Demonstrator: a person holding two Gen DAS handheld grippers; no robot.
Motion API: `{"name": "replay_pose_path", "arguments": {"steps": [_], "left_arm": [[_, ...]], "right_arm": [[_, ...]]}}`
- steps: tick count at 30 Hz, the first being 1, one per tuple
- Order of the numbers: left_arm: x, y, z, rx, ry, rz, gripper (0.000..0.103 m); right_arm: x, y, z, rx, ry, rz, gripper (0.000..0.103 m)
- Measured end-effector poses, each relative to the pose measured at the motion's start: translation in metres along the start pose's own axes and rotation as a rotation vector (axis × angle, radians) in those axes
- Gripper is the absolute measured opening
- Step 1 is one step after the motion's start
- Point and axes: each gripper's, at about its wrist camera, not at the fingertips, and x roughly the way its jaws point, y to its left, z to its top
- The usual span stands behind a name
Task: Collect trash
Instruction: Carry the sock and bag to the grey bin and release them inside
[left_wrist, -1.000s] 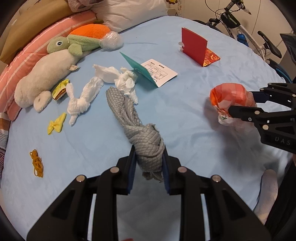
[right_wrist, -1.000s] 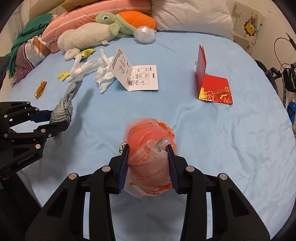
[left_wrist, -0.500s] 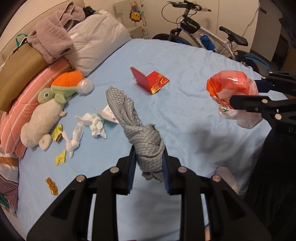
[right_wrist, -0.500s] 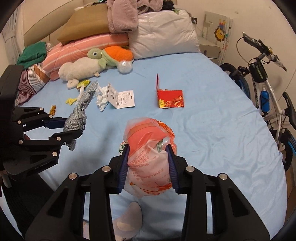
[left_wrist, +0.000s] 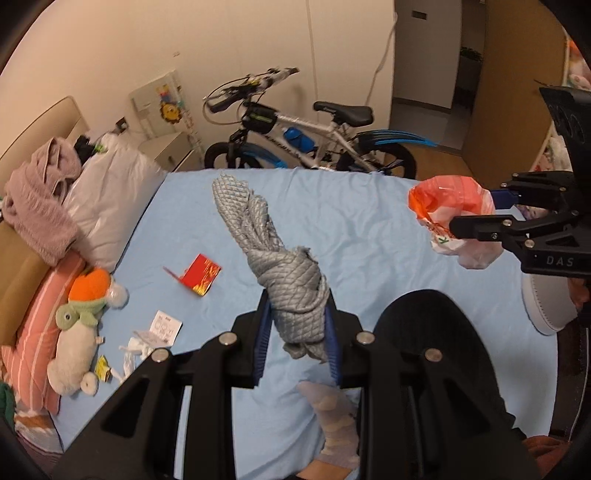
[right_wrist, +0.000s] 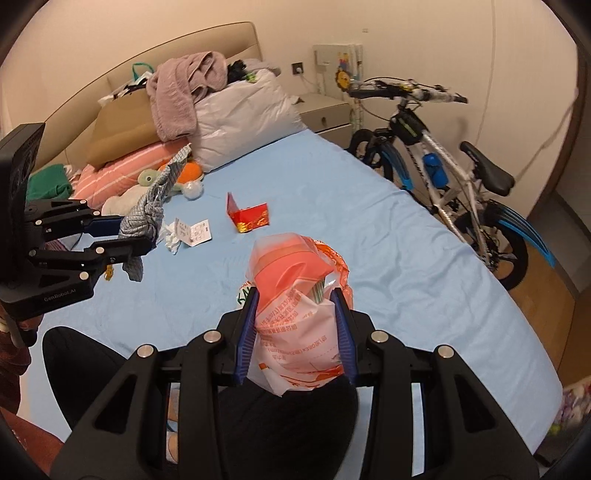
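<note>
My left gripper (left_wrist: 297, 338) is shut on a knotted grey quilted cloth (left_wrist: 284, 280), held high above the blue bed (left_wrist: 369, 236); the same cloth (right_wrist: 146, 216) shows at the left of the right wrist view. My right gripper (right_wrist: 297, 332) is shut on a crumpled orange and white plastic bag (right_wrist: 295, 302), seen also as the bag (left_wrist: 448, 212) at the right of the left wrist view. On the sheet lie a red envelope (right_wrist: 249, 216), a printed leaflet (right_wrist: 194, 232), white tissues (left_wrist: 131, 350) and a yellow wrapper (left_wrist: 102, 367).
A plush turtle (left_wrist: 90, 299) and a white plush (left_wrist: 72, 354) lie by striped pillows (right_wrist: 122, 170). A bicycle (right_wrist: 439, 177) stands beside the bed, next to a nightstand (right_wrist: 325, 110). The person's dark-clad knees (left_wrist: 428, 332) and a socked foot (left_wrist: 332, 424) are below the grippers.
Both grippers have risen and drawn back from the bed with their loads, and both views have rolled. The bed looks farther off; the bicycle, the walls and the person's knees have come into view.
</note>
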Motion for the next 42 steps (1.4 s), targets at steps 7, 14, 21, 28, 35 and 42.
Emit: {"name": "replay_pose_path", "arguments": {"steps": [7,14,21,28,35,42], "left_arm": [[-0.045,-0.092,0.062,0.182,-0.091,-0.102,0.027],[-0.069,-0.184,0.101,0.356,-0.157,-0.190,0.027],[-0.087,-0.272,0.124,0.509,-0.190,-0.311,0.027],[-0.107,-0.343,0.137,0.624,-0.226,-0.426,0.027],[-0.118,-0.411,0.141,0.715,-0.210,-0.539,0.027],[-0.123,-0.465,0.135,0.768,-0.189,-0.643,0.027]], "right_arm": [[-0.115,-0.069,-0.038,0.156,-0.078,-0.150,0.037],[-0.225,-0.121,-0.097,0.320,-0.171,-0.337,0.037],[-0.314,-0.144,-0.155,0.452,-0.226,-0.501,0.037],[-0.380,-0.152,-0.208,0.544,-0.252,-0.627,0.037],[-0.419,-0.168,-0.257,0.630,-0.259,-0.701,0.037],[-0.432,-0.196,-0.293,0.686,-0.264,-0.711,0.037]]}}
